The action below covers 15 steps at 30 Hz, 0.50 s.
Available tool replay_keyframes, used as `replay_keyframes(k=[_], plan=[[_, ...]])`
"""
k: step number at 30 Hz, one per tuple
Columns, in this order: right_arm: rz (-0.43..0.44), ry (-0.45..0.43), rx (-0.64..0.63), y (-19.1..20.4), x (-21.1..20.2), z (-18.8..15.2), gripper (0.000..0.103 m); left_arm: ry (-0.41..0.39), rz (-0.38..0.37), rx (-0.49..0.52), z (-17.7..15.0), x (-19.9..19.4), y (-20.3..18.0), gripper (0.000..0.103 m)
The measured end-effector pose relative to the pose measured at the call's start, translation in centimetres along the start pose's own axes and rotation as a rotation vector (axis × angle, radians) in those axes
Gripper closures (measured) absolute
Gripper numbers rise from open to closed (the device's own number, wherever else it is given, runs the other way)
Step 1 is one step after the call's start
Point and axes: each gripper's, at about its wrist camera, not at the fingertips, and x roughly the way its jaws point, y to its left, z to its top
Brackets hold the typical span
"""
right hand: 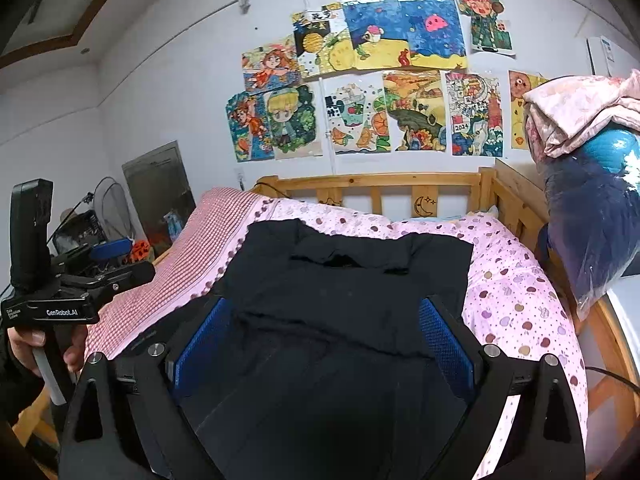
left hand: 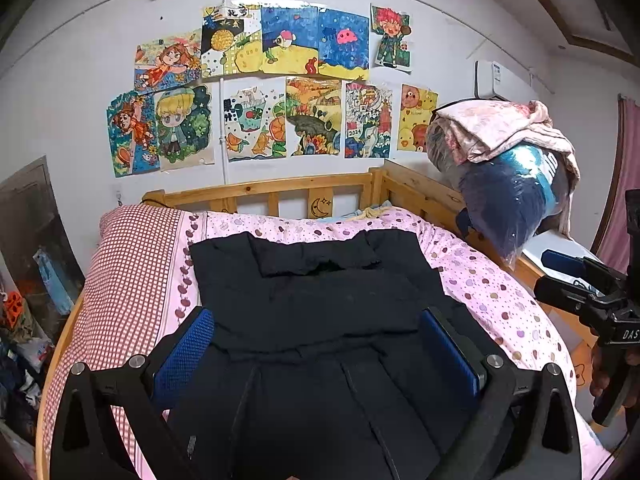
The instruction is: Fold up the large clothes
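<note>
Here, notes at the bed.
Garment: black garment (left hand: 320,304) spread flat on the bed (left hand: 492,280), over the pink dotted quilt; collar end toward the wooden headboard (left hand: 280,196), near hem toward the cameras.
Fold state: upper part lies doubled over the middle, edge rumpled.
Left claw (left hand: 320,344): spread wide, blue pads either side of the garment's near part, nothing pinched; contact with cloth cannot be told.
Right claw (right hand: 326,340): spread wide over the same garment, empty.
Hand (right hand: 36,344): grips the left claw's handle, left of the bed.
Bundle (left hand: 508,168): bagged bedding on the bed's right rail.
Drawings (left hand: 280,92): on the wall above the headboard.
</note>
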Motion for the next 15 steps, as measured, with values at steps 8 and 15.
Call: replay_keyframes(k=[8,15], plan=[[0.026,0.003,-0.003,1.5,-2.6,-3.1,0.01,-0.012,0.028,0.067,-2.7,-3.0,-1.1,0.0],[0.005,0.025,-0.006,1.7,-3.9,-5.8,0.01,-0.008,0.049,0.127,-5.1,-4.5,-1.5,0.0]])
